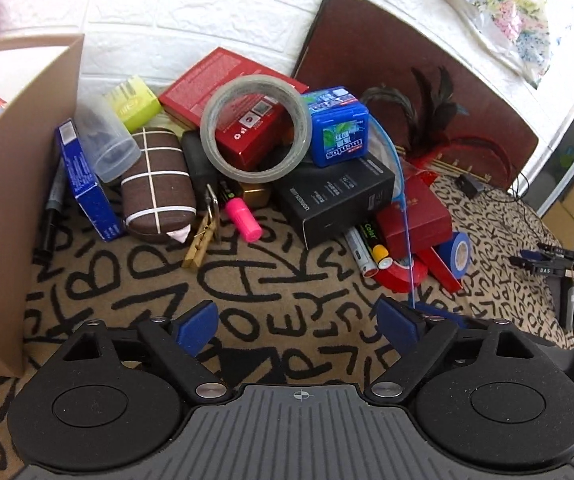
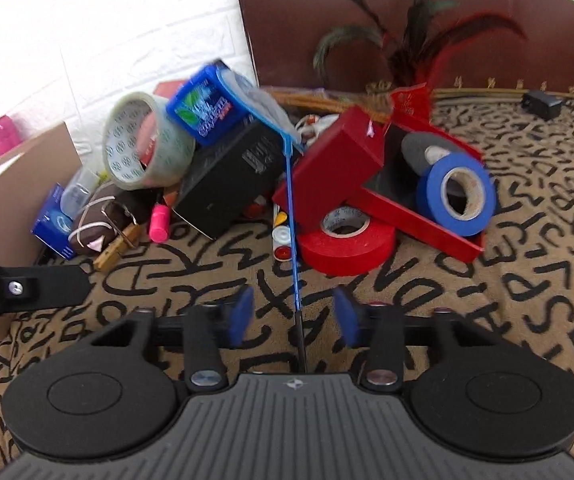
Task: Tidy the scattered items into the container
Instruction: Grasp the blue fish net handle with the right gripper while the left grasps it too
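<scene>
The left gripper [image 1: 297, 326] and the right gripper [image 2: 293, 318] both hovered spread and empty over the lettered cloth [image 1: 247, 280], short of the clutter. Left of the black carton [image 1: 337, 200] lay the clear tape roll [image 1: 255, 133], with the Mentos box [image 1: 337, 128] on top. The cardboard container [image 1: 11, 184] stood farthest left; the red tape roll [image 2: 347, 246] lay right of the carton.

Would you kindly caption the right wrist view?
Open right claw straddling a blue net handle before the cluttered pile.

Bright daylight, overexposed wall [image 1: 207, 4], fisheye edges, right view blurred.
</scene>
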